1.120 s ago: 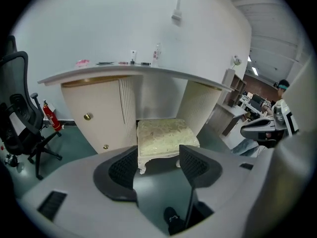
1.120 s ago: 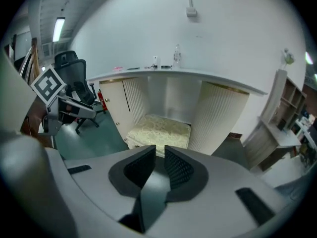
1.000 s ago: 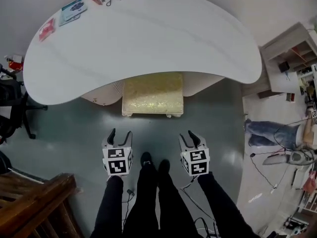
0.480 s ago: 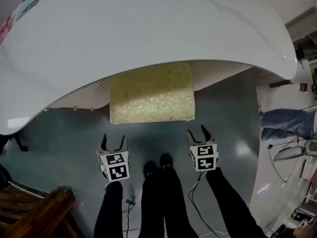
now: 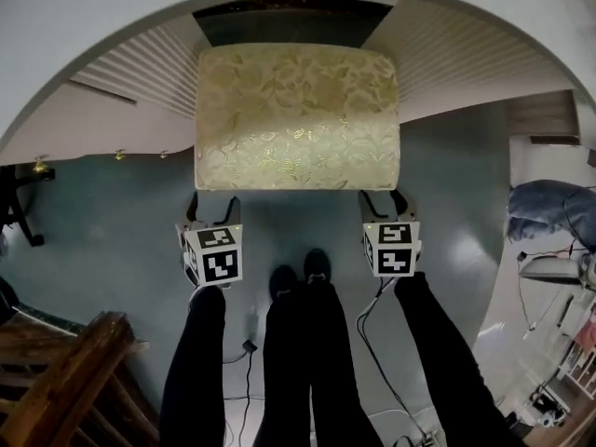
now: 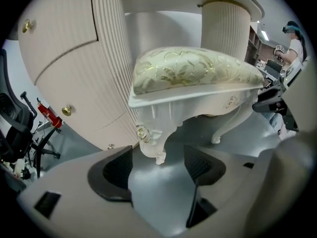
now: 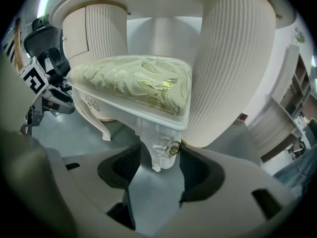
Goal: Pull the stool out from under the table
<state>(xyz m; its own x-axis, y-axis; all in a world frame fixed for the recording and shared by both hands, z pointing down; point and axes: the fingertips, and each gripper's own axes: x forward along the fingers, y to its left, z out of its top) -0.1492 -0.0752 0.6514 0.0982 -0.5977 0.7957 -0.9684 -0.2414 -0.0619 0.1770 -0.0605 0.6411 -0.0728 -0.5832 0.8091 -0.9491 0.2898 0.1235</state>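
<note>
- Under the bench's [image 5: 93,7] front edge, your stool [image 5: 296,115] stands on the floor [image 5: 112,222], partly tucked in.
- Left gripper [image 5: 212,209] jaws stand open, right gripper [image 5: 384,203] jaws are opening; a front leg [image 7: 158,152] sits untouched between each pair.
- Frame looks stiff, probably weighty: grip legs, not cushion [image 6: 193,68].

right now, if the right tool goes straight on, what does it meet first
The stool's front leg, probably: it stands at the mouth of the right tool's opening jaws, untouched.

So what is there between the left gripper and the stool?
Only a short strip of bare grey floor, seen in the left gripper view: the stool stands right ahead of the open left gripper.
</note>
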